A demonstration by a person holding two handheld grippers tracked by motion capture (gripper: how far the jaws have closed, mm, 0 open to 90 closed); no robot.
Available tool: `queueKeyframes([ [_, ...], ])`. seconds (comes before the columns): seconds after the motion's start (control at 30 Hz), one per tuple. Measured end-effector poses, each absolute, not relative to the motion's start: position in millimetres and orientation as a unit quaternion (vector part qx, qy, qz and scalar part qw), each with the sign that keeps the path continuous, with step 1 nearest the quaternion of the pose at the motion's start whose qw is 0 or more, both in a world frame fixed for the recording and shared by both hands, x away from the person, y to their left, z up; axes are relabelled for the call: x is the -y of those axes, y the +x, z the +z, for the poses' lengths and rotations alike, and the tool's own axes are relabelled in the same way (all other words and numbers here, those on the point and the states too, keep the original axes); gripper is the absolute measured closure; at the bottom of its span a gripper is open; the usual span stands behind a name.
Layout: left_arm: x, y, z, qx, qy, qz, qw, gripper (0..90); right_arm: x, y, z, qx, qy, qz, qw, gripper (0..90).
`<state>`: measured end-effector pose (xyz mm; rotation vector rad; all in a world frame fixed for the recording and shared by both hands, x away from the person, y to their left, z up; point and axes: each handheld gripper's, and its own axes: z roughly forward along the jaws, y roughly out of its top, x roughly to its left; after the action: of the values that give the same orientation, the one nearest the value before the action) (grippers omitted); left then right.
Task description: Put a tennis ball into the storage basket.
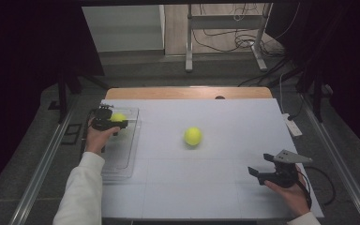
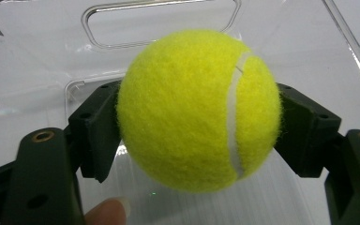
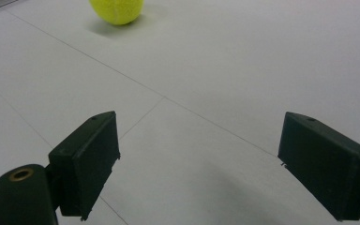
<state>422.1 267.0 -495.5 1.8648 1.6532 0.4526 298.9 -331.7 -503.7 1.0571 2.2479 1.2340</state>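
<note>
A yellow tennis ball [image 2: 199, 110] sits squeezed between the two black jaws of my left gripper [image 2: 198, 140], which is shut on it. In the high view this gripper [image 1: 114, 123] holds that ball [image 1: 118, 116] above the far end of a clear plastic tray [image 1: 122, 154] at the table's left. A second tennis ball [image 1: 193, 136] lies loose on the white table top, near the middle. My right gripper [image 1: 261, 164] hovers at the near right, open, with nothing between its jaws. From the right gripper [image 3: 200, 145] view, the loose ball [image 3: 117, 10] lies well ahead.
The clear tray's handle cut-out [image 2: 159, 23] shows beyond the held ball. The white table top [image 1: 215, 187] has a wooden strip [image 1: 187, 92] along its far edge. A white power strip [image 1: 292, 125] lies off the right edge. Metal rails [image 1: 42, 164] run along both sides.
</note>
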Motion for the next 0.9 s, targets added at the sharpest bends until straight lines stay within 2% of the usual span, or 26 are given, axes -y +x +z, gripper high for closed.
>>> queueKeyframes([
  [0.07,-267.5,421.4,-493.0,-0.623,0.697,0.174,0.308,16.7,331.7,298.9,-503.7,-0.797,0.375,0.437,0.183,12.9],
  [0.2,-269.0,419.0,-488.6,-0.617,0.697,0.177,0.319,12.5,331.7,298.9,-503.8,-0.797,0.375,0.437,0.183,12.9],
  [0.9,-254.8,385.8,-464.5,-0.558,0.712,0.175,0.388,11.8,332.2,298.2,-503.0,-0.796,0.374,0.437,0.185,13.0],
])
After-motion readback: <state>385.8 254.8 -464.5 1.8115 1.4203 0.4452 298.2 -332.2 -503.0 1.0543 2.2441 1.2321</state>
